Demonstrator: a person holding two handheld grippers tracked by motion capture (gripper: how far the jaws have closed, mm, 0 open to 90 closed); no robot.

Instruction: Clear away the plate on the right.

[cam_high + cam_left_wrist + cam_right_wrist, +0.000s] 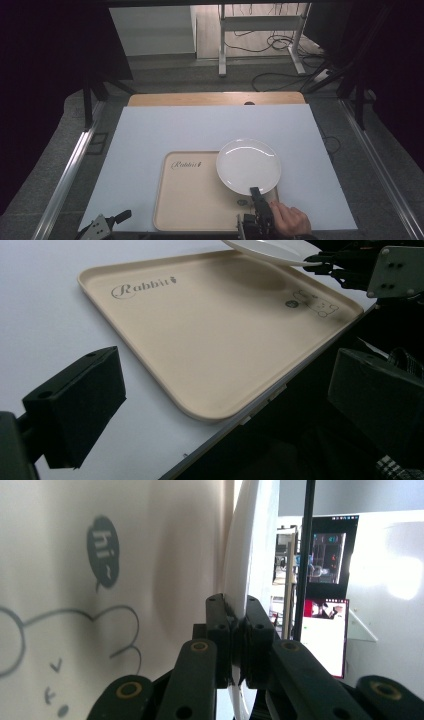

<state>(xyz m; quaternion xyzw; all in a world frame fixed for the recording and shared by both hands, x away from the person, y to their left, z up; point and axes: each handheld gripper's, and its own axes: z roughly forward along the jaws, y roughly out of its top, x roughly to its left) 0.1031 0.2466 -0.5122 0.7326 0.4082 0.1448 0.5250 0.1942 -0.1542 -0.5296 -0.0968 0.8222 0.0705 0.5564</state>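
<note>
A round white plate [248,166] hangs over the right part of a beige tray [192,200] printed "Rabbit". My right gripper [256,192] is shut on the plate's near rim, held by a hand [290,220] at the bottom edge. In the right gripper view the two jaws pinch the plate's edge [250,550] with the tray's drawing [102,550] beside it. My left gripper [107,225] rests at the table's front left, open, with nothing between its jaws; the left gripper view looks across the tray [210,335] to the plate [270,250] and the right gripper [325,265].
A pale blue sheet [160,130] covers the table, with a wooden strip [215,98] at its far edge. Metal rails [75,165] run along both sides. Cables [280,45] and a stand's legs lie on the floor beyond.
</note>
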